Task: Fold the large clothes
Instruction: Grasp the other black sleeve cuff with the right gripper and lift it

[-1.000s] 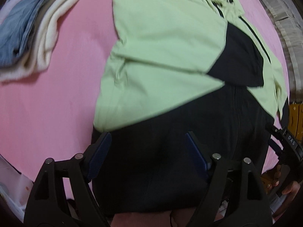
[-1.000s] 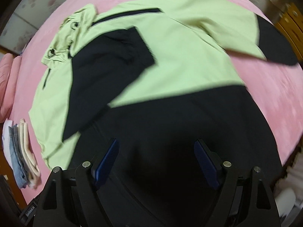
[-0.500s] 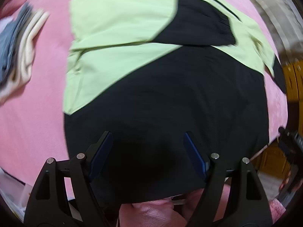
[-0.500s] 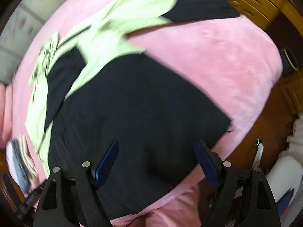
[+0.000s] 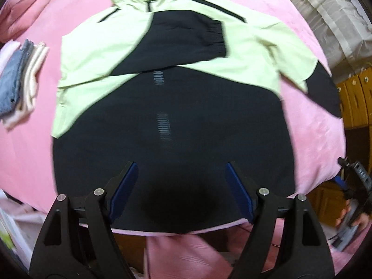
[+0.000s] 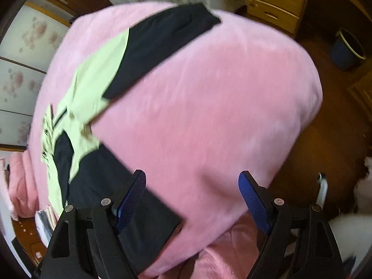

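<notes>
Currently, jacket point(image 5: 167, 107): green-and-black hooded jacket spread flat across the pink bed point(image 5: 34, 144), hood at 12 o'clock, black hem at 6 o'clock near the edge; laid out so the sides can be folded inward, I judge.
Near sleeve point(image 5: 186, 39): already folded across the chest, cuff pointing toward 2 o'clock.
Far sleeve point(image 6: 160, 39): stretched out straight over the blanket toward 12 o'clock in the right view; probably the next part to fold in.
Left gripper point(image 5: 180, 193): fingers spread wide, holding nothing, hovering above the hem; centred on the jacket, likely surveying it.
Right gripper point(image 6: 193, 200): fingers wide apart, nothing between them, over bare blanket beside the hem corner, aimed toward the outstretched sleeve.
Surface: soft plush pink cover, rounded at the edges; fabric may drag on it rather than slide.
Stack of clothes point(image 5: 21, 76): folded pile at 9 o'clock of the jacket, well apart.
Room: wooden drawers point(image 6: 274, 4) at 1 o'clock, dark bin point(image 6: 348, 48) on the wooden floor at 2 o'clock.
</notes>
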### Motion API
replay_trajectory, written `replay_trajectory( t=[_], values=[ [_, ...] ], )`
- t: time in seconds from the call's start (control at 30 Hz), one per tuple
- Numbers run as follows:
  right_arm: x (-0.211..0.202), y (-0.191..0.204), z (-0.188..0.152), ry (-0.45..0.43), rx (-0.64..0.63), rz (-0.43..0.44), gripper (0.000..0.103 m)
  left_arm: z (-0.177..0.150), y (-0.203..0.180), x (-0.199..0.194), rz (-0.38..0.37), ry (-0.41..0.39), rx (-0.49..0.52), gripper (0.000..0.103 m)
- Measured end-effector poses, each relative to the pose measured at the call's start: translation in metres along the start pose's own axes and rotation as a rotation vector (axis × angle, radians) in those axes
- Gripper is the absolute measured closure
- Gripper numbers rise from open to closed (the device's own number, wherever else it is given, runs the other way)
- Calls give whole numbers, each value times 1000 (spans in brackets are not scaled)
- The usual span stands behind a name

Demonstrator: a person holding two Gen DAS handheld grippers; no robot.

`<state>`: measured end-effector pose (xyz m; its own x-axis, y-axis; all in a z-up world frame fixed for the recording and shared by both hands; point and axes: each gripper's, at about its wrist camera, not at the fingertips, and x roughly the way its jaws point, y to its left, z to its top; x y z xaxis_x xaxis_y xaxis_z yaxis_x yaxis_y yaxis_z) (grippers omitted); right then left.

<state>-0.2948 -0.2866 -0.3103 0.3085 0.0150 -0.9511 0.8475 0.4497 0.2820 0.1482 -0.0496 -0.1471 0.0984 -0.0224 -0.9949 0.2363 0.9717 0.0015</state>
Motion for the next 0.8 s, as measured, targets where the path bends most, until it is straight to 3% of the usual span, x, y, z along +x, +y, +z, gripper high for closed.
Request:
replay_trajectory(
  t=[0.1, 0.2, 0.37, 0.53, 0.6, 0.8],
  values=[
    [-5, -25, 38, 20, -29, 10, 20, 8, -52, 1, -6, 17, -10, 28],
    [-12, -45, 75, 26, -40, 25, 20, 18, -101, -1, -7, 13, 51, 28],
    [-13, -76, 144, -1, 47, 99, 27, 41, -164, -7, 5, -13, 131, 28],
    [-4, -92, 204, -33, 146, 137, 37, 64, -189, 2, 16, -2, 72, 28],
    [8, -92, 225, -20, 140, 130, 50, 67, -188, 9, 22, 14, 53, 28],
    [43, -79, 264, -10, 123, 118, 55, 56, -171, 41, 66, 107, -26, 28]
  ],
)
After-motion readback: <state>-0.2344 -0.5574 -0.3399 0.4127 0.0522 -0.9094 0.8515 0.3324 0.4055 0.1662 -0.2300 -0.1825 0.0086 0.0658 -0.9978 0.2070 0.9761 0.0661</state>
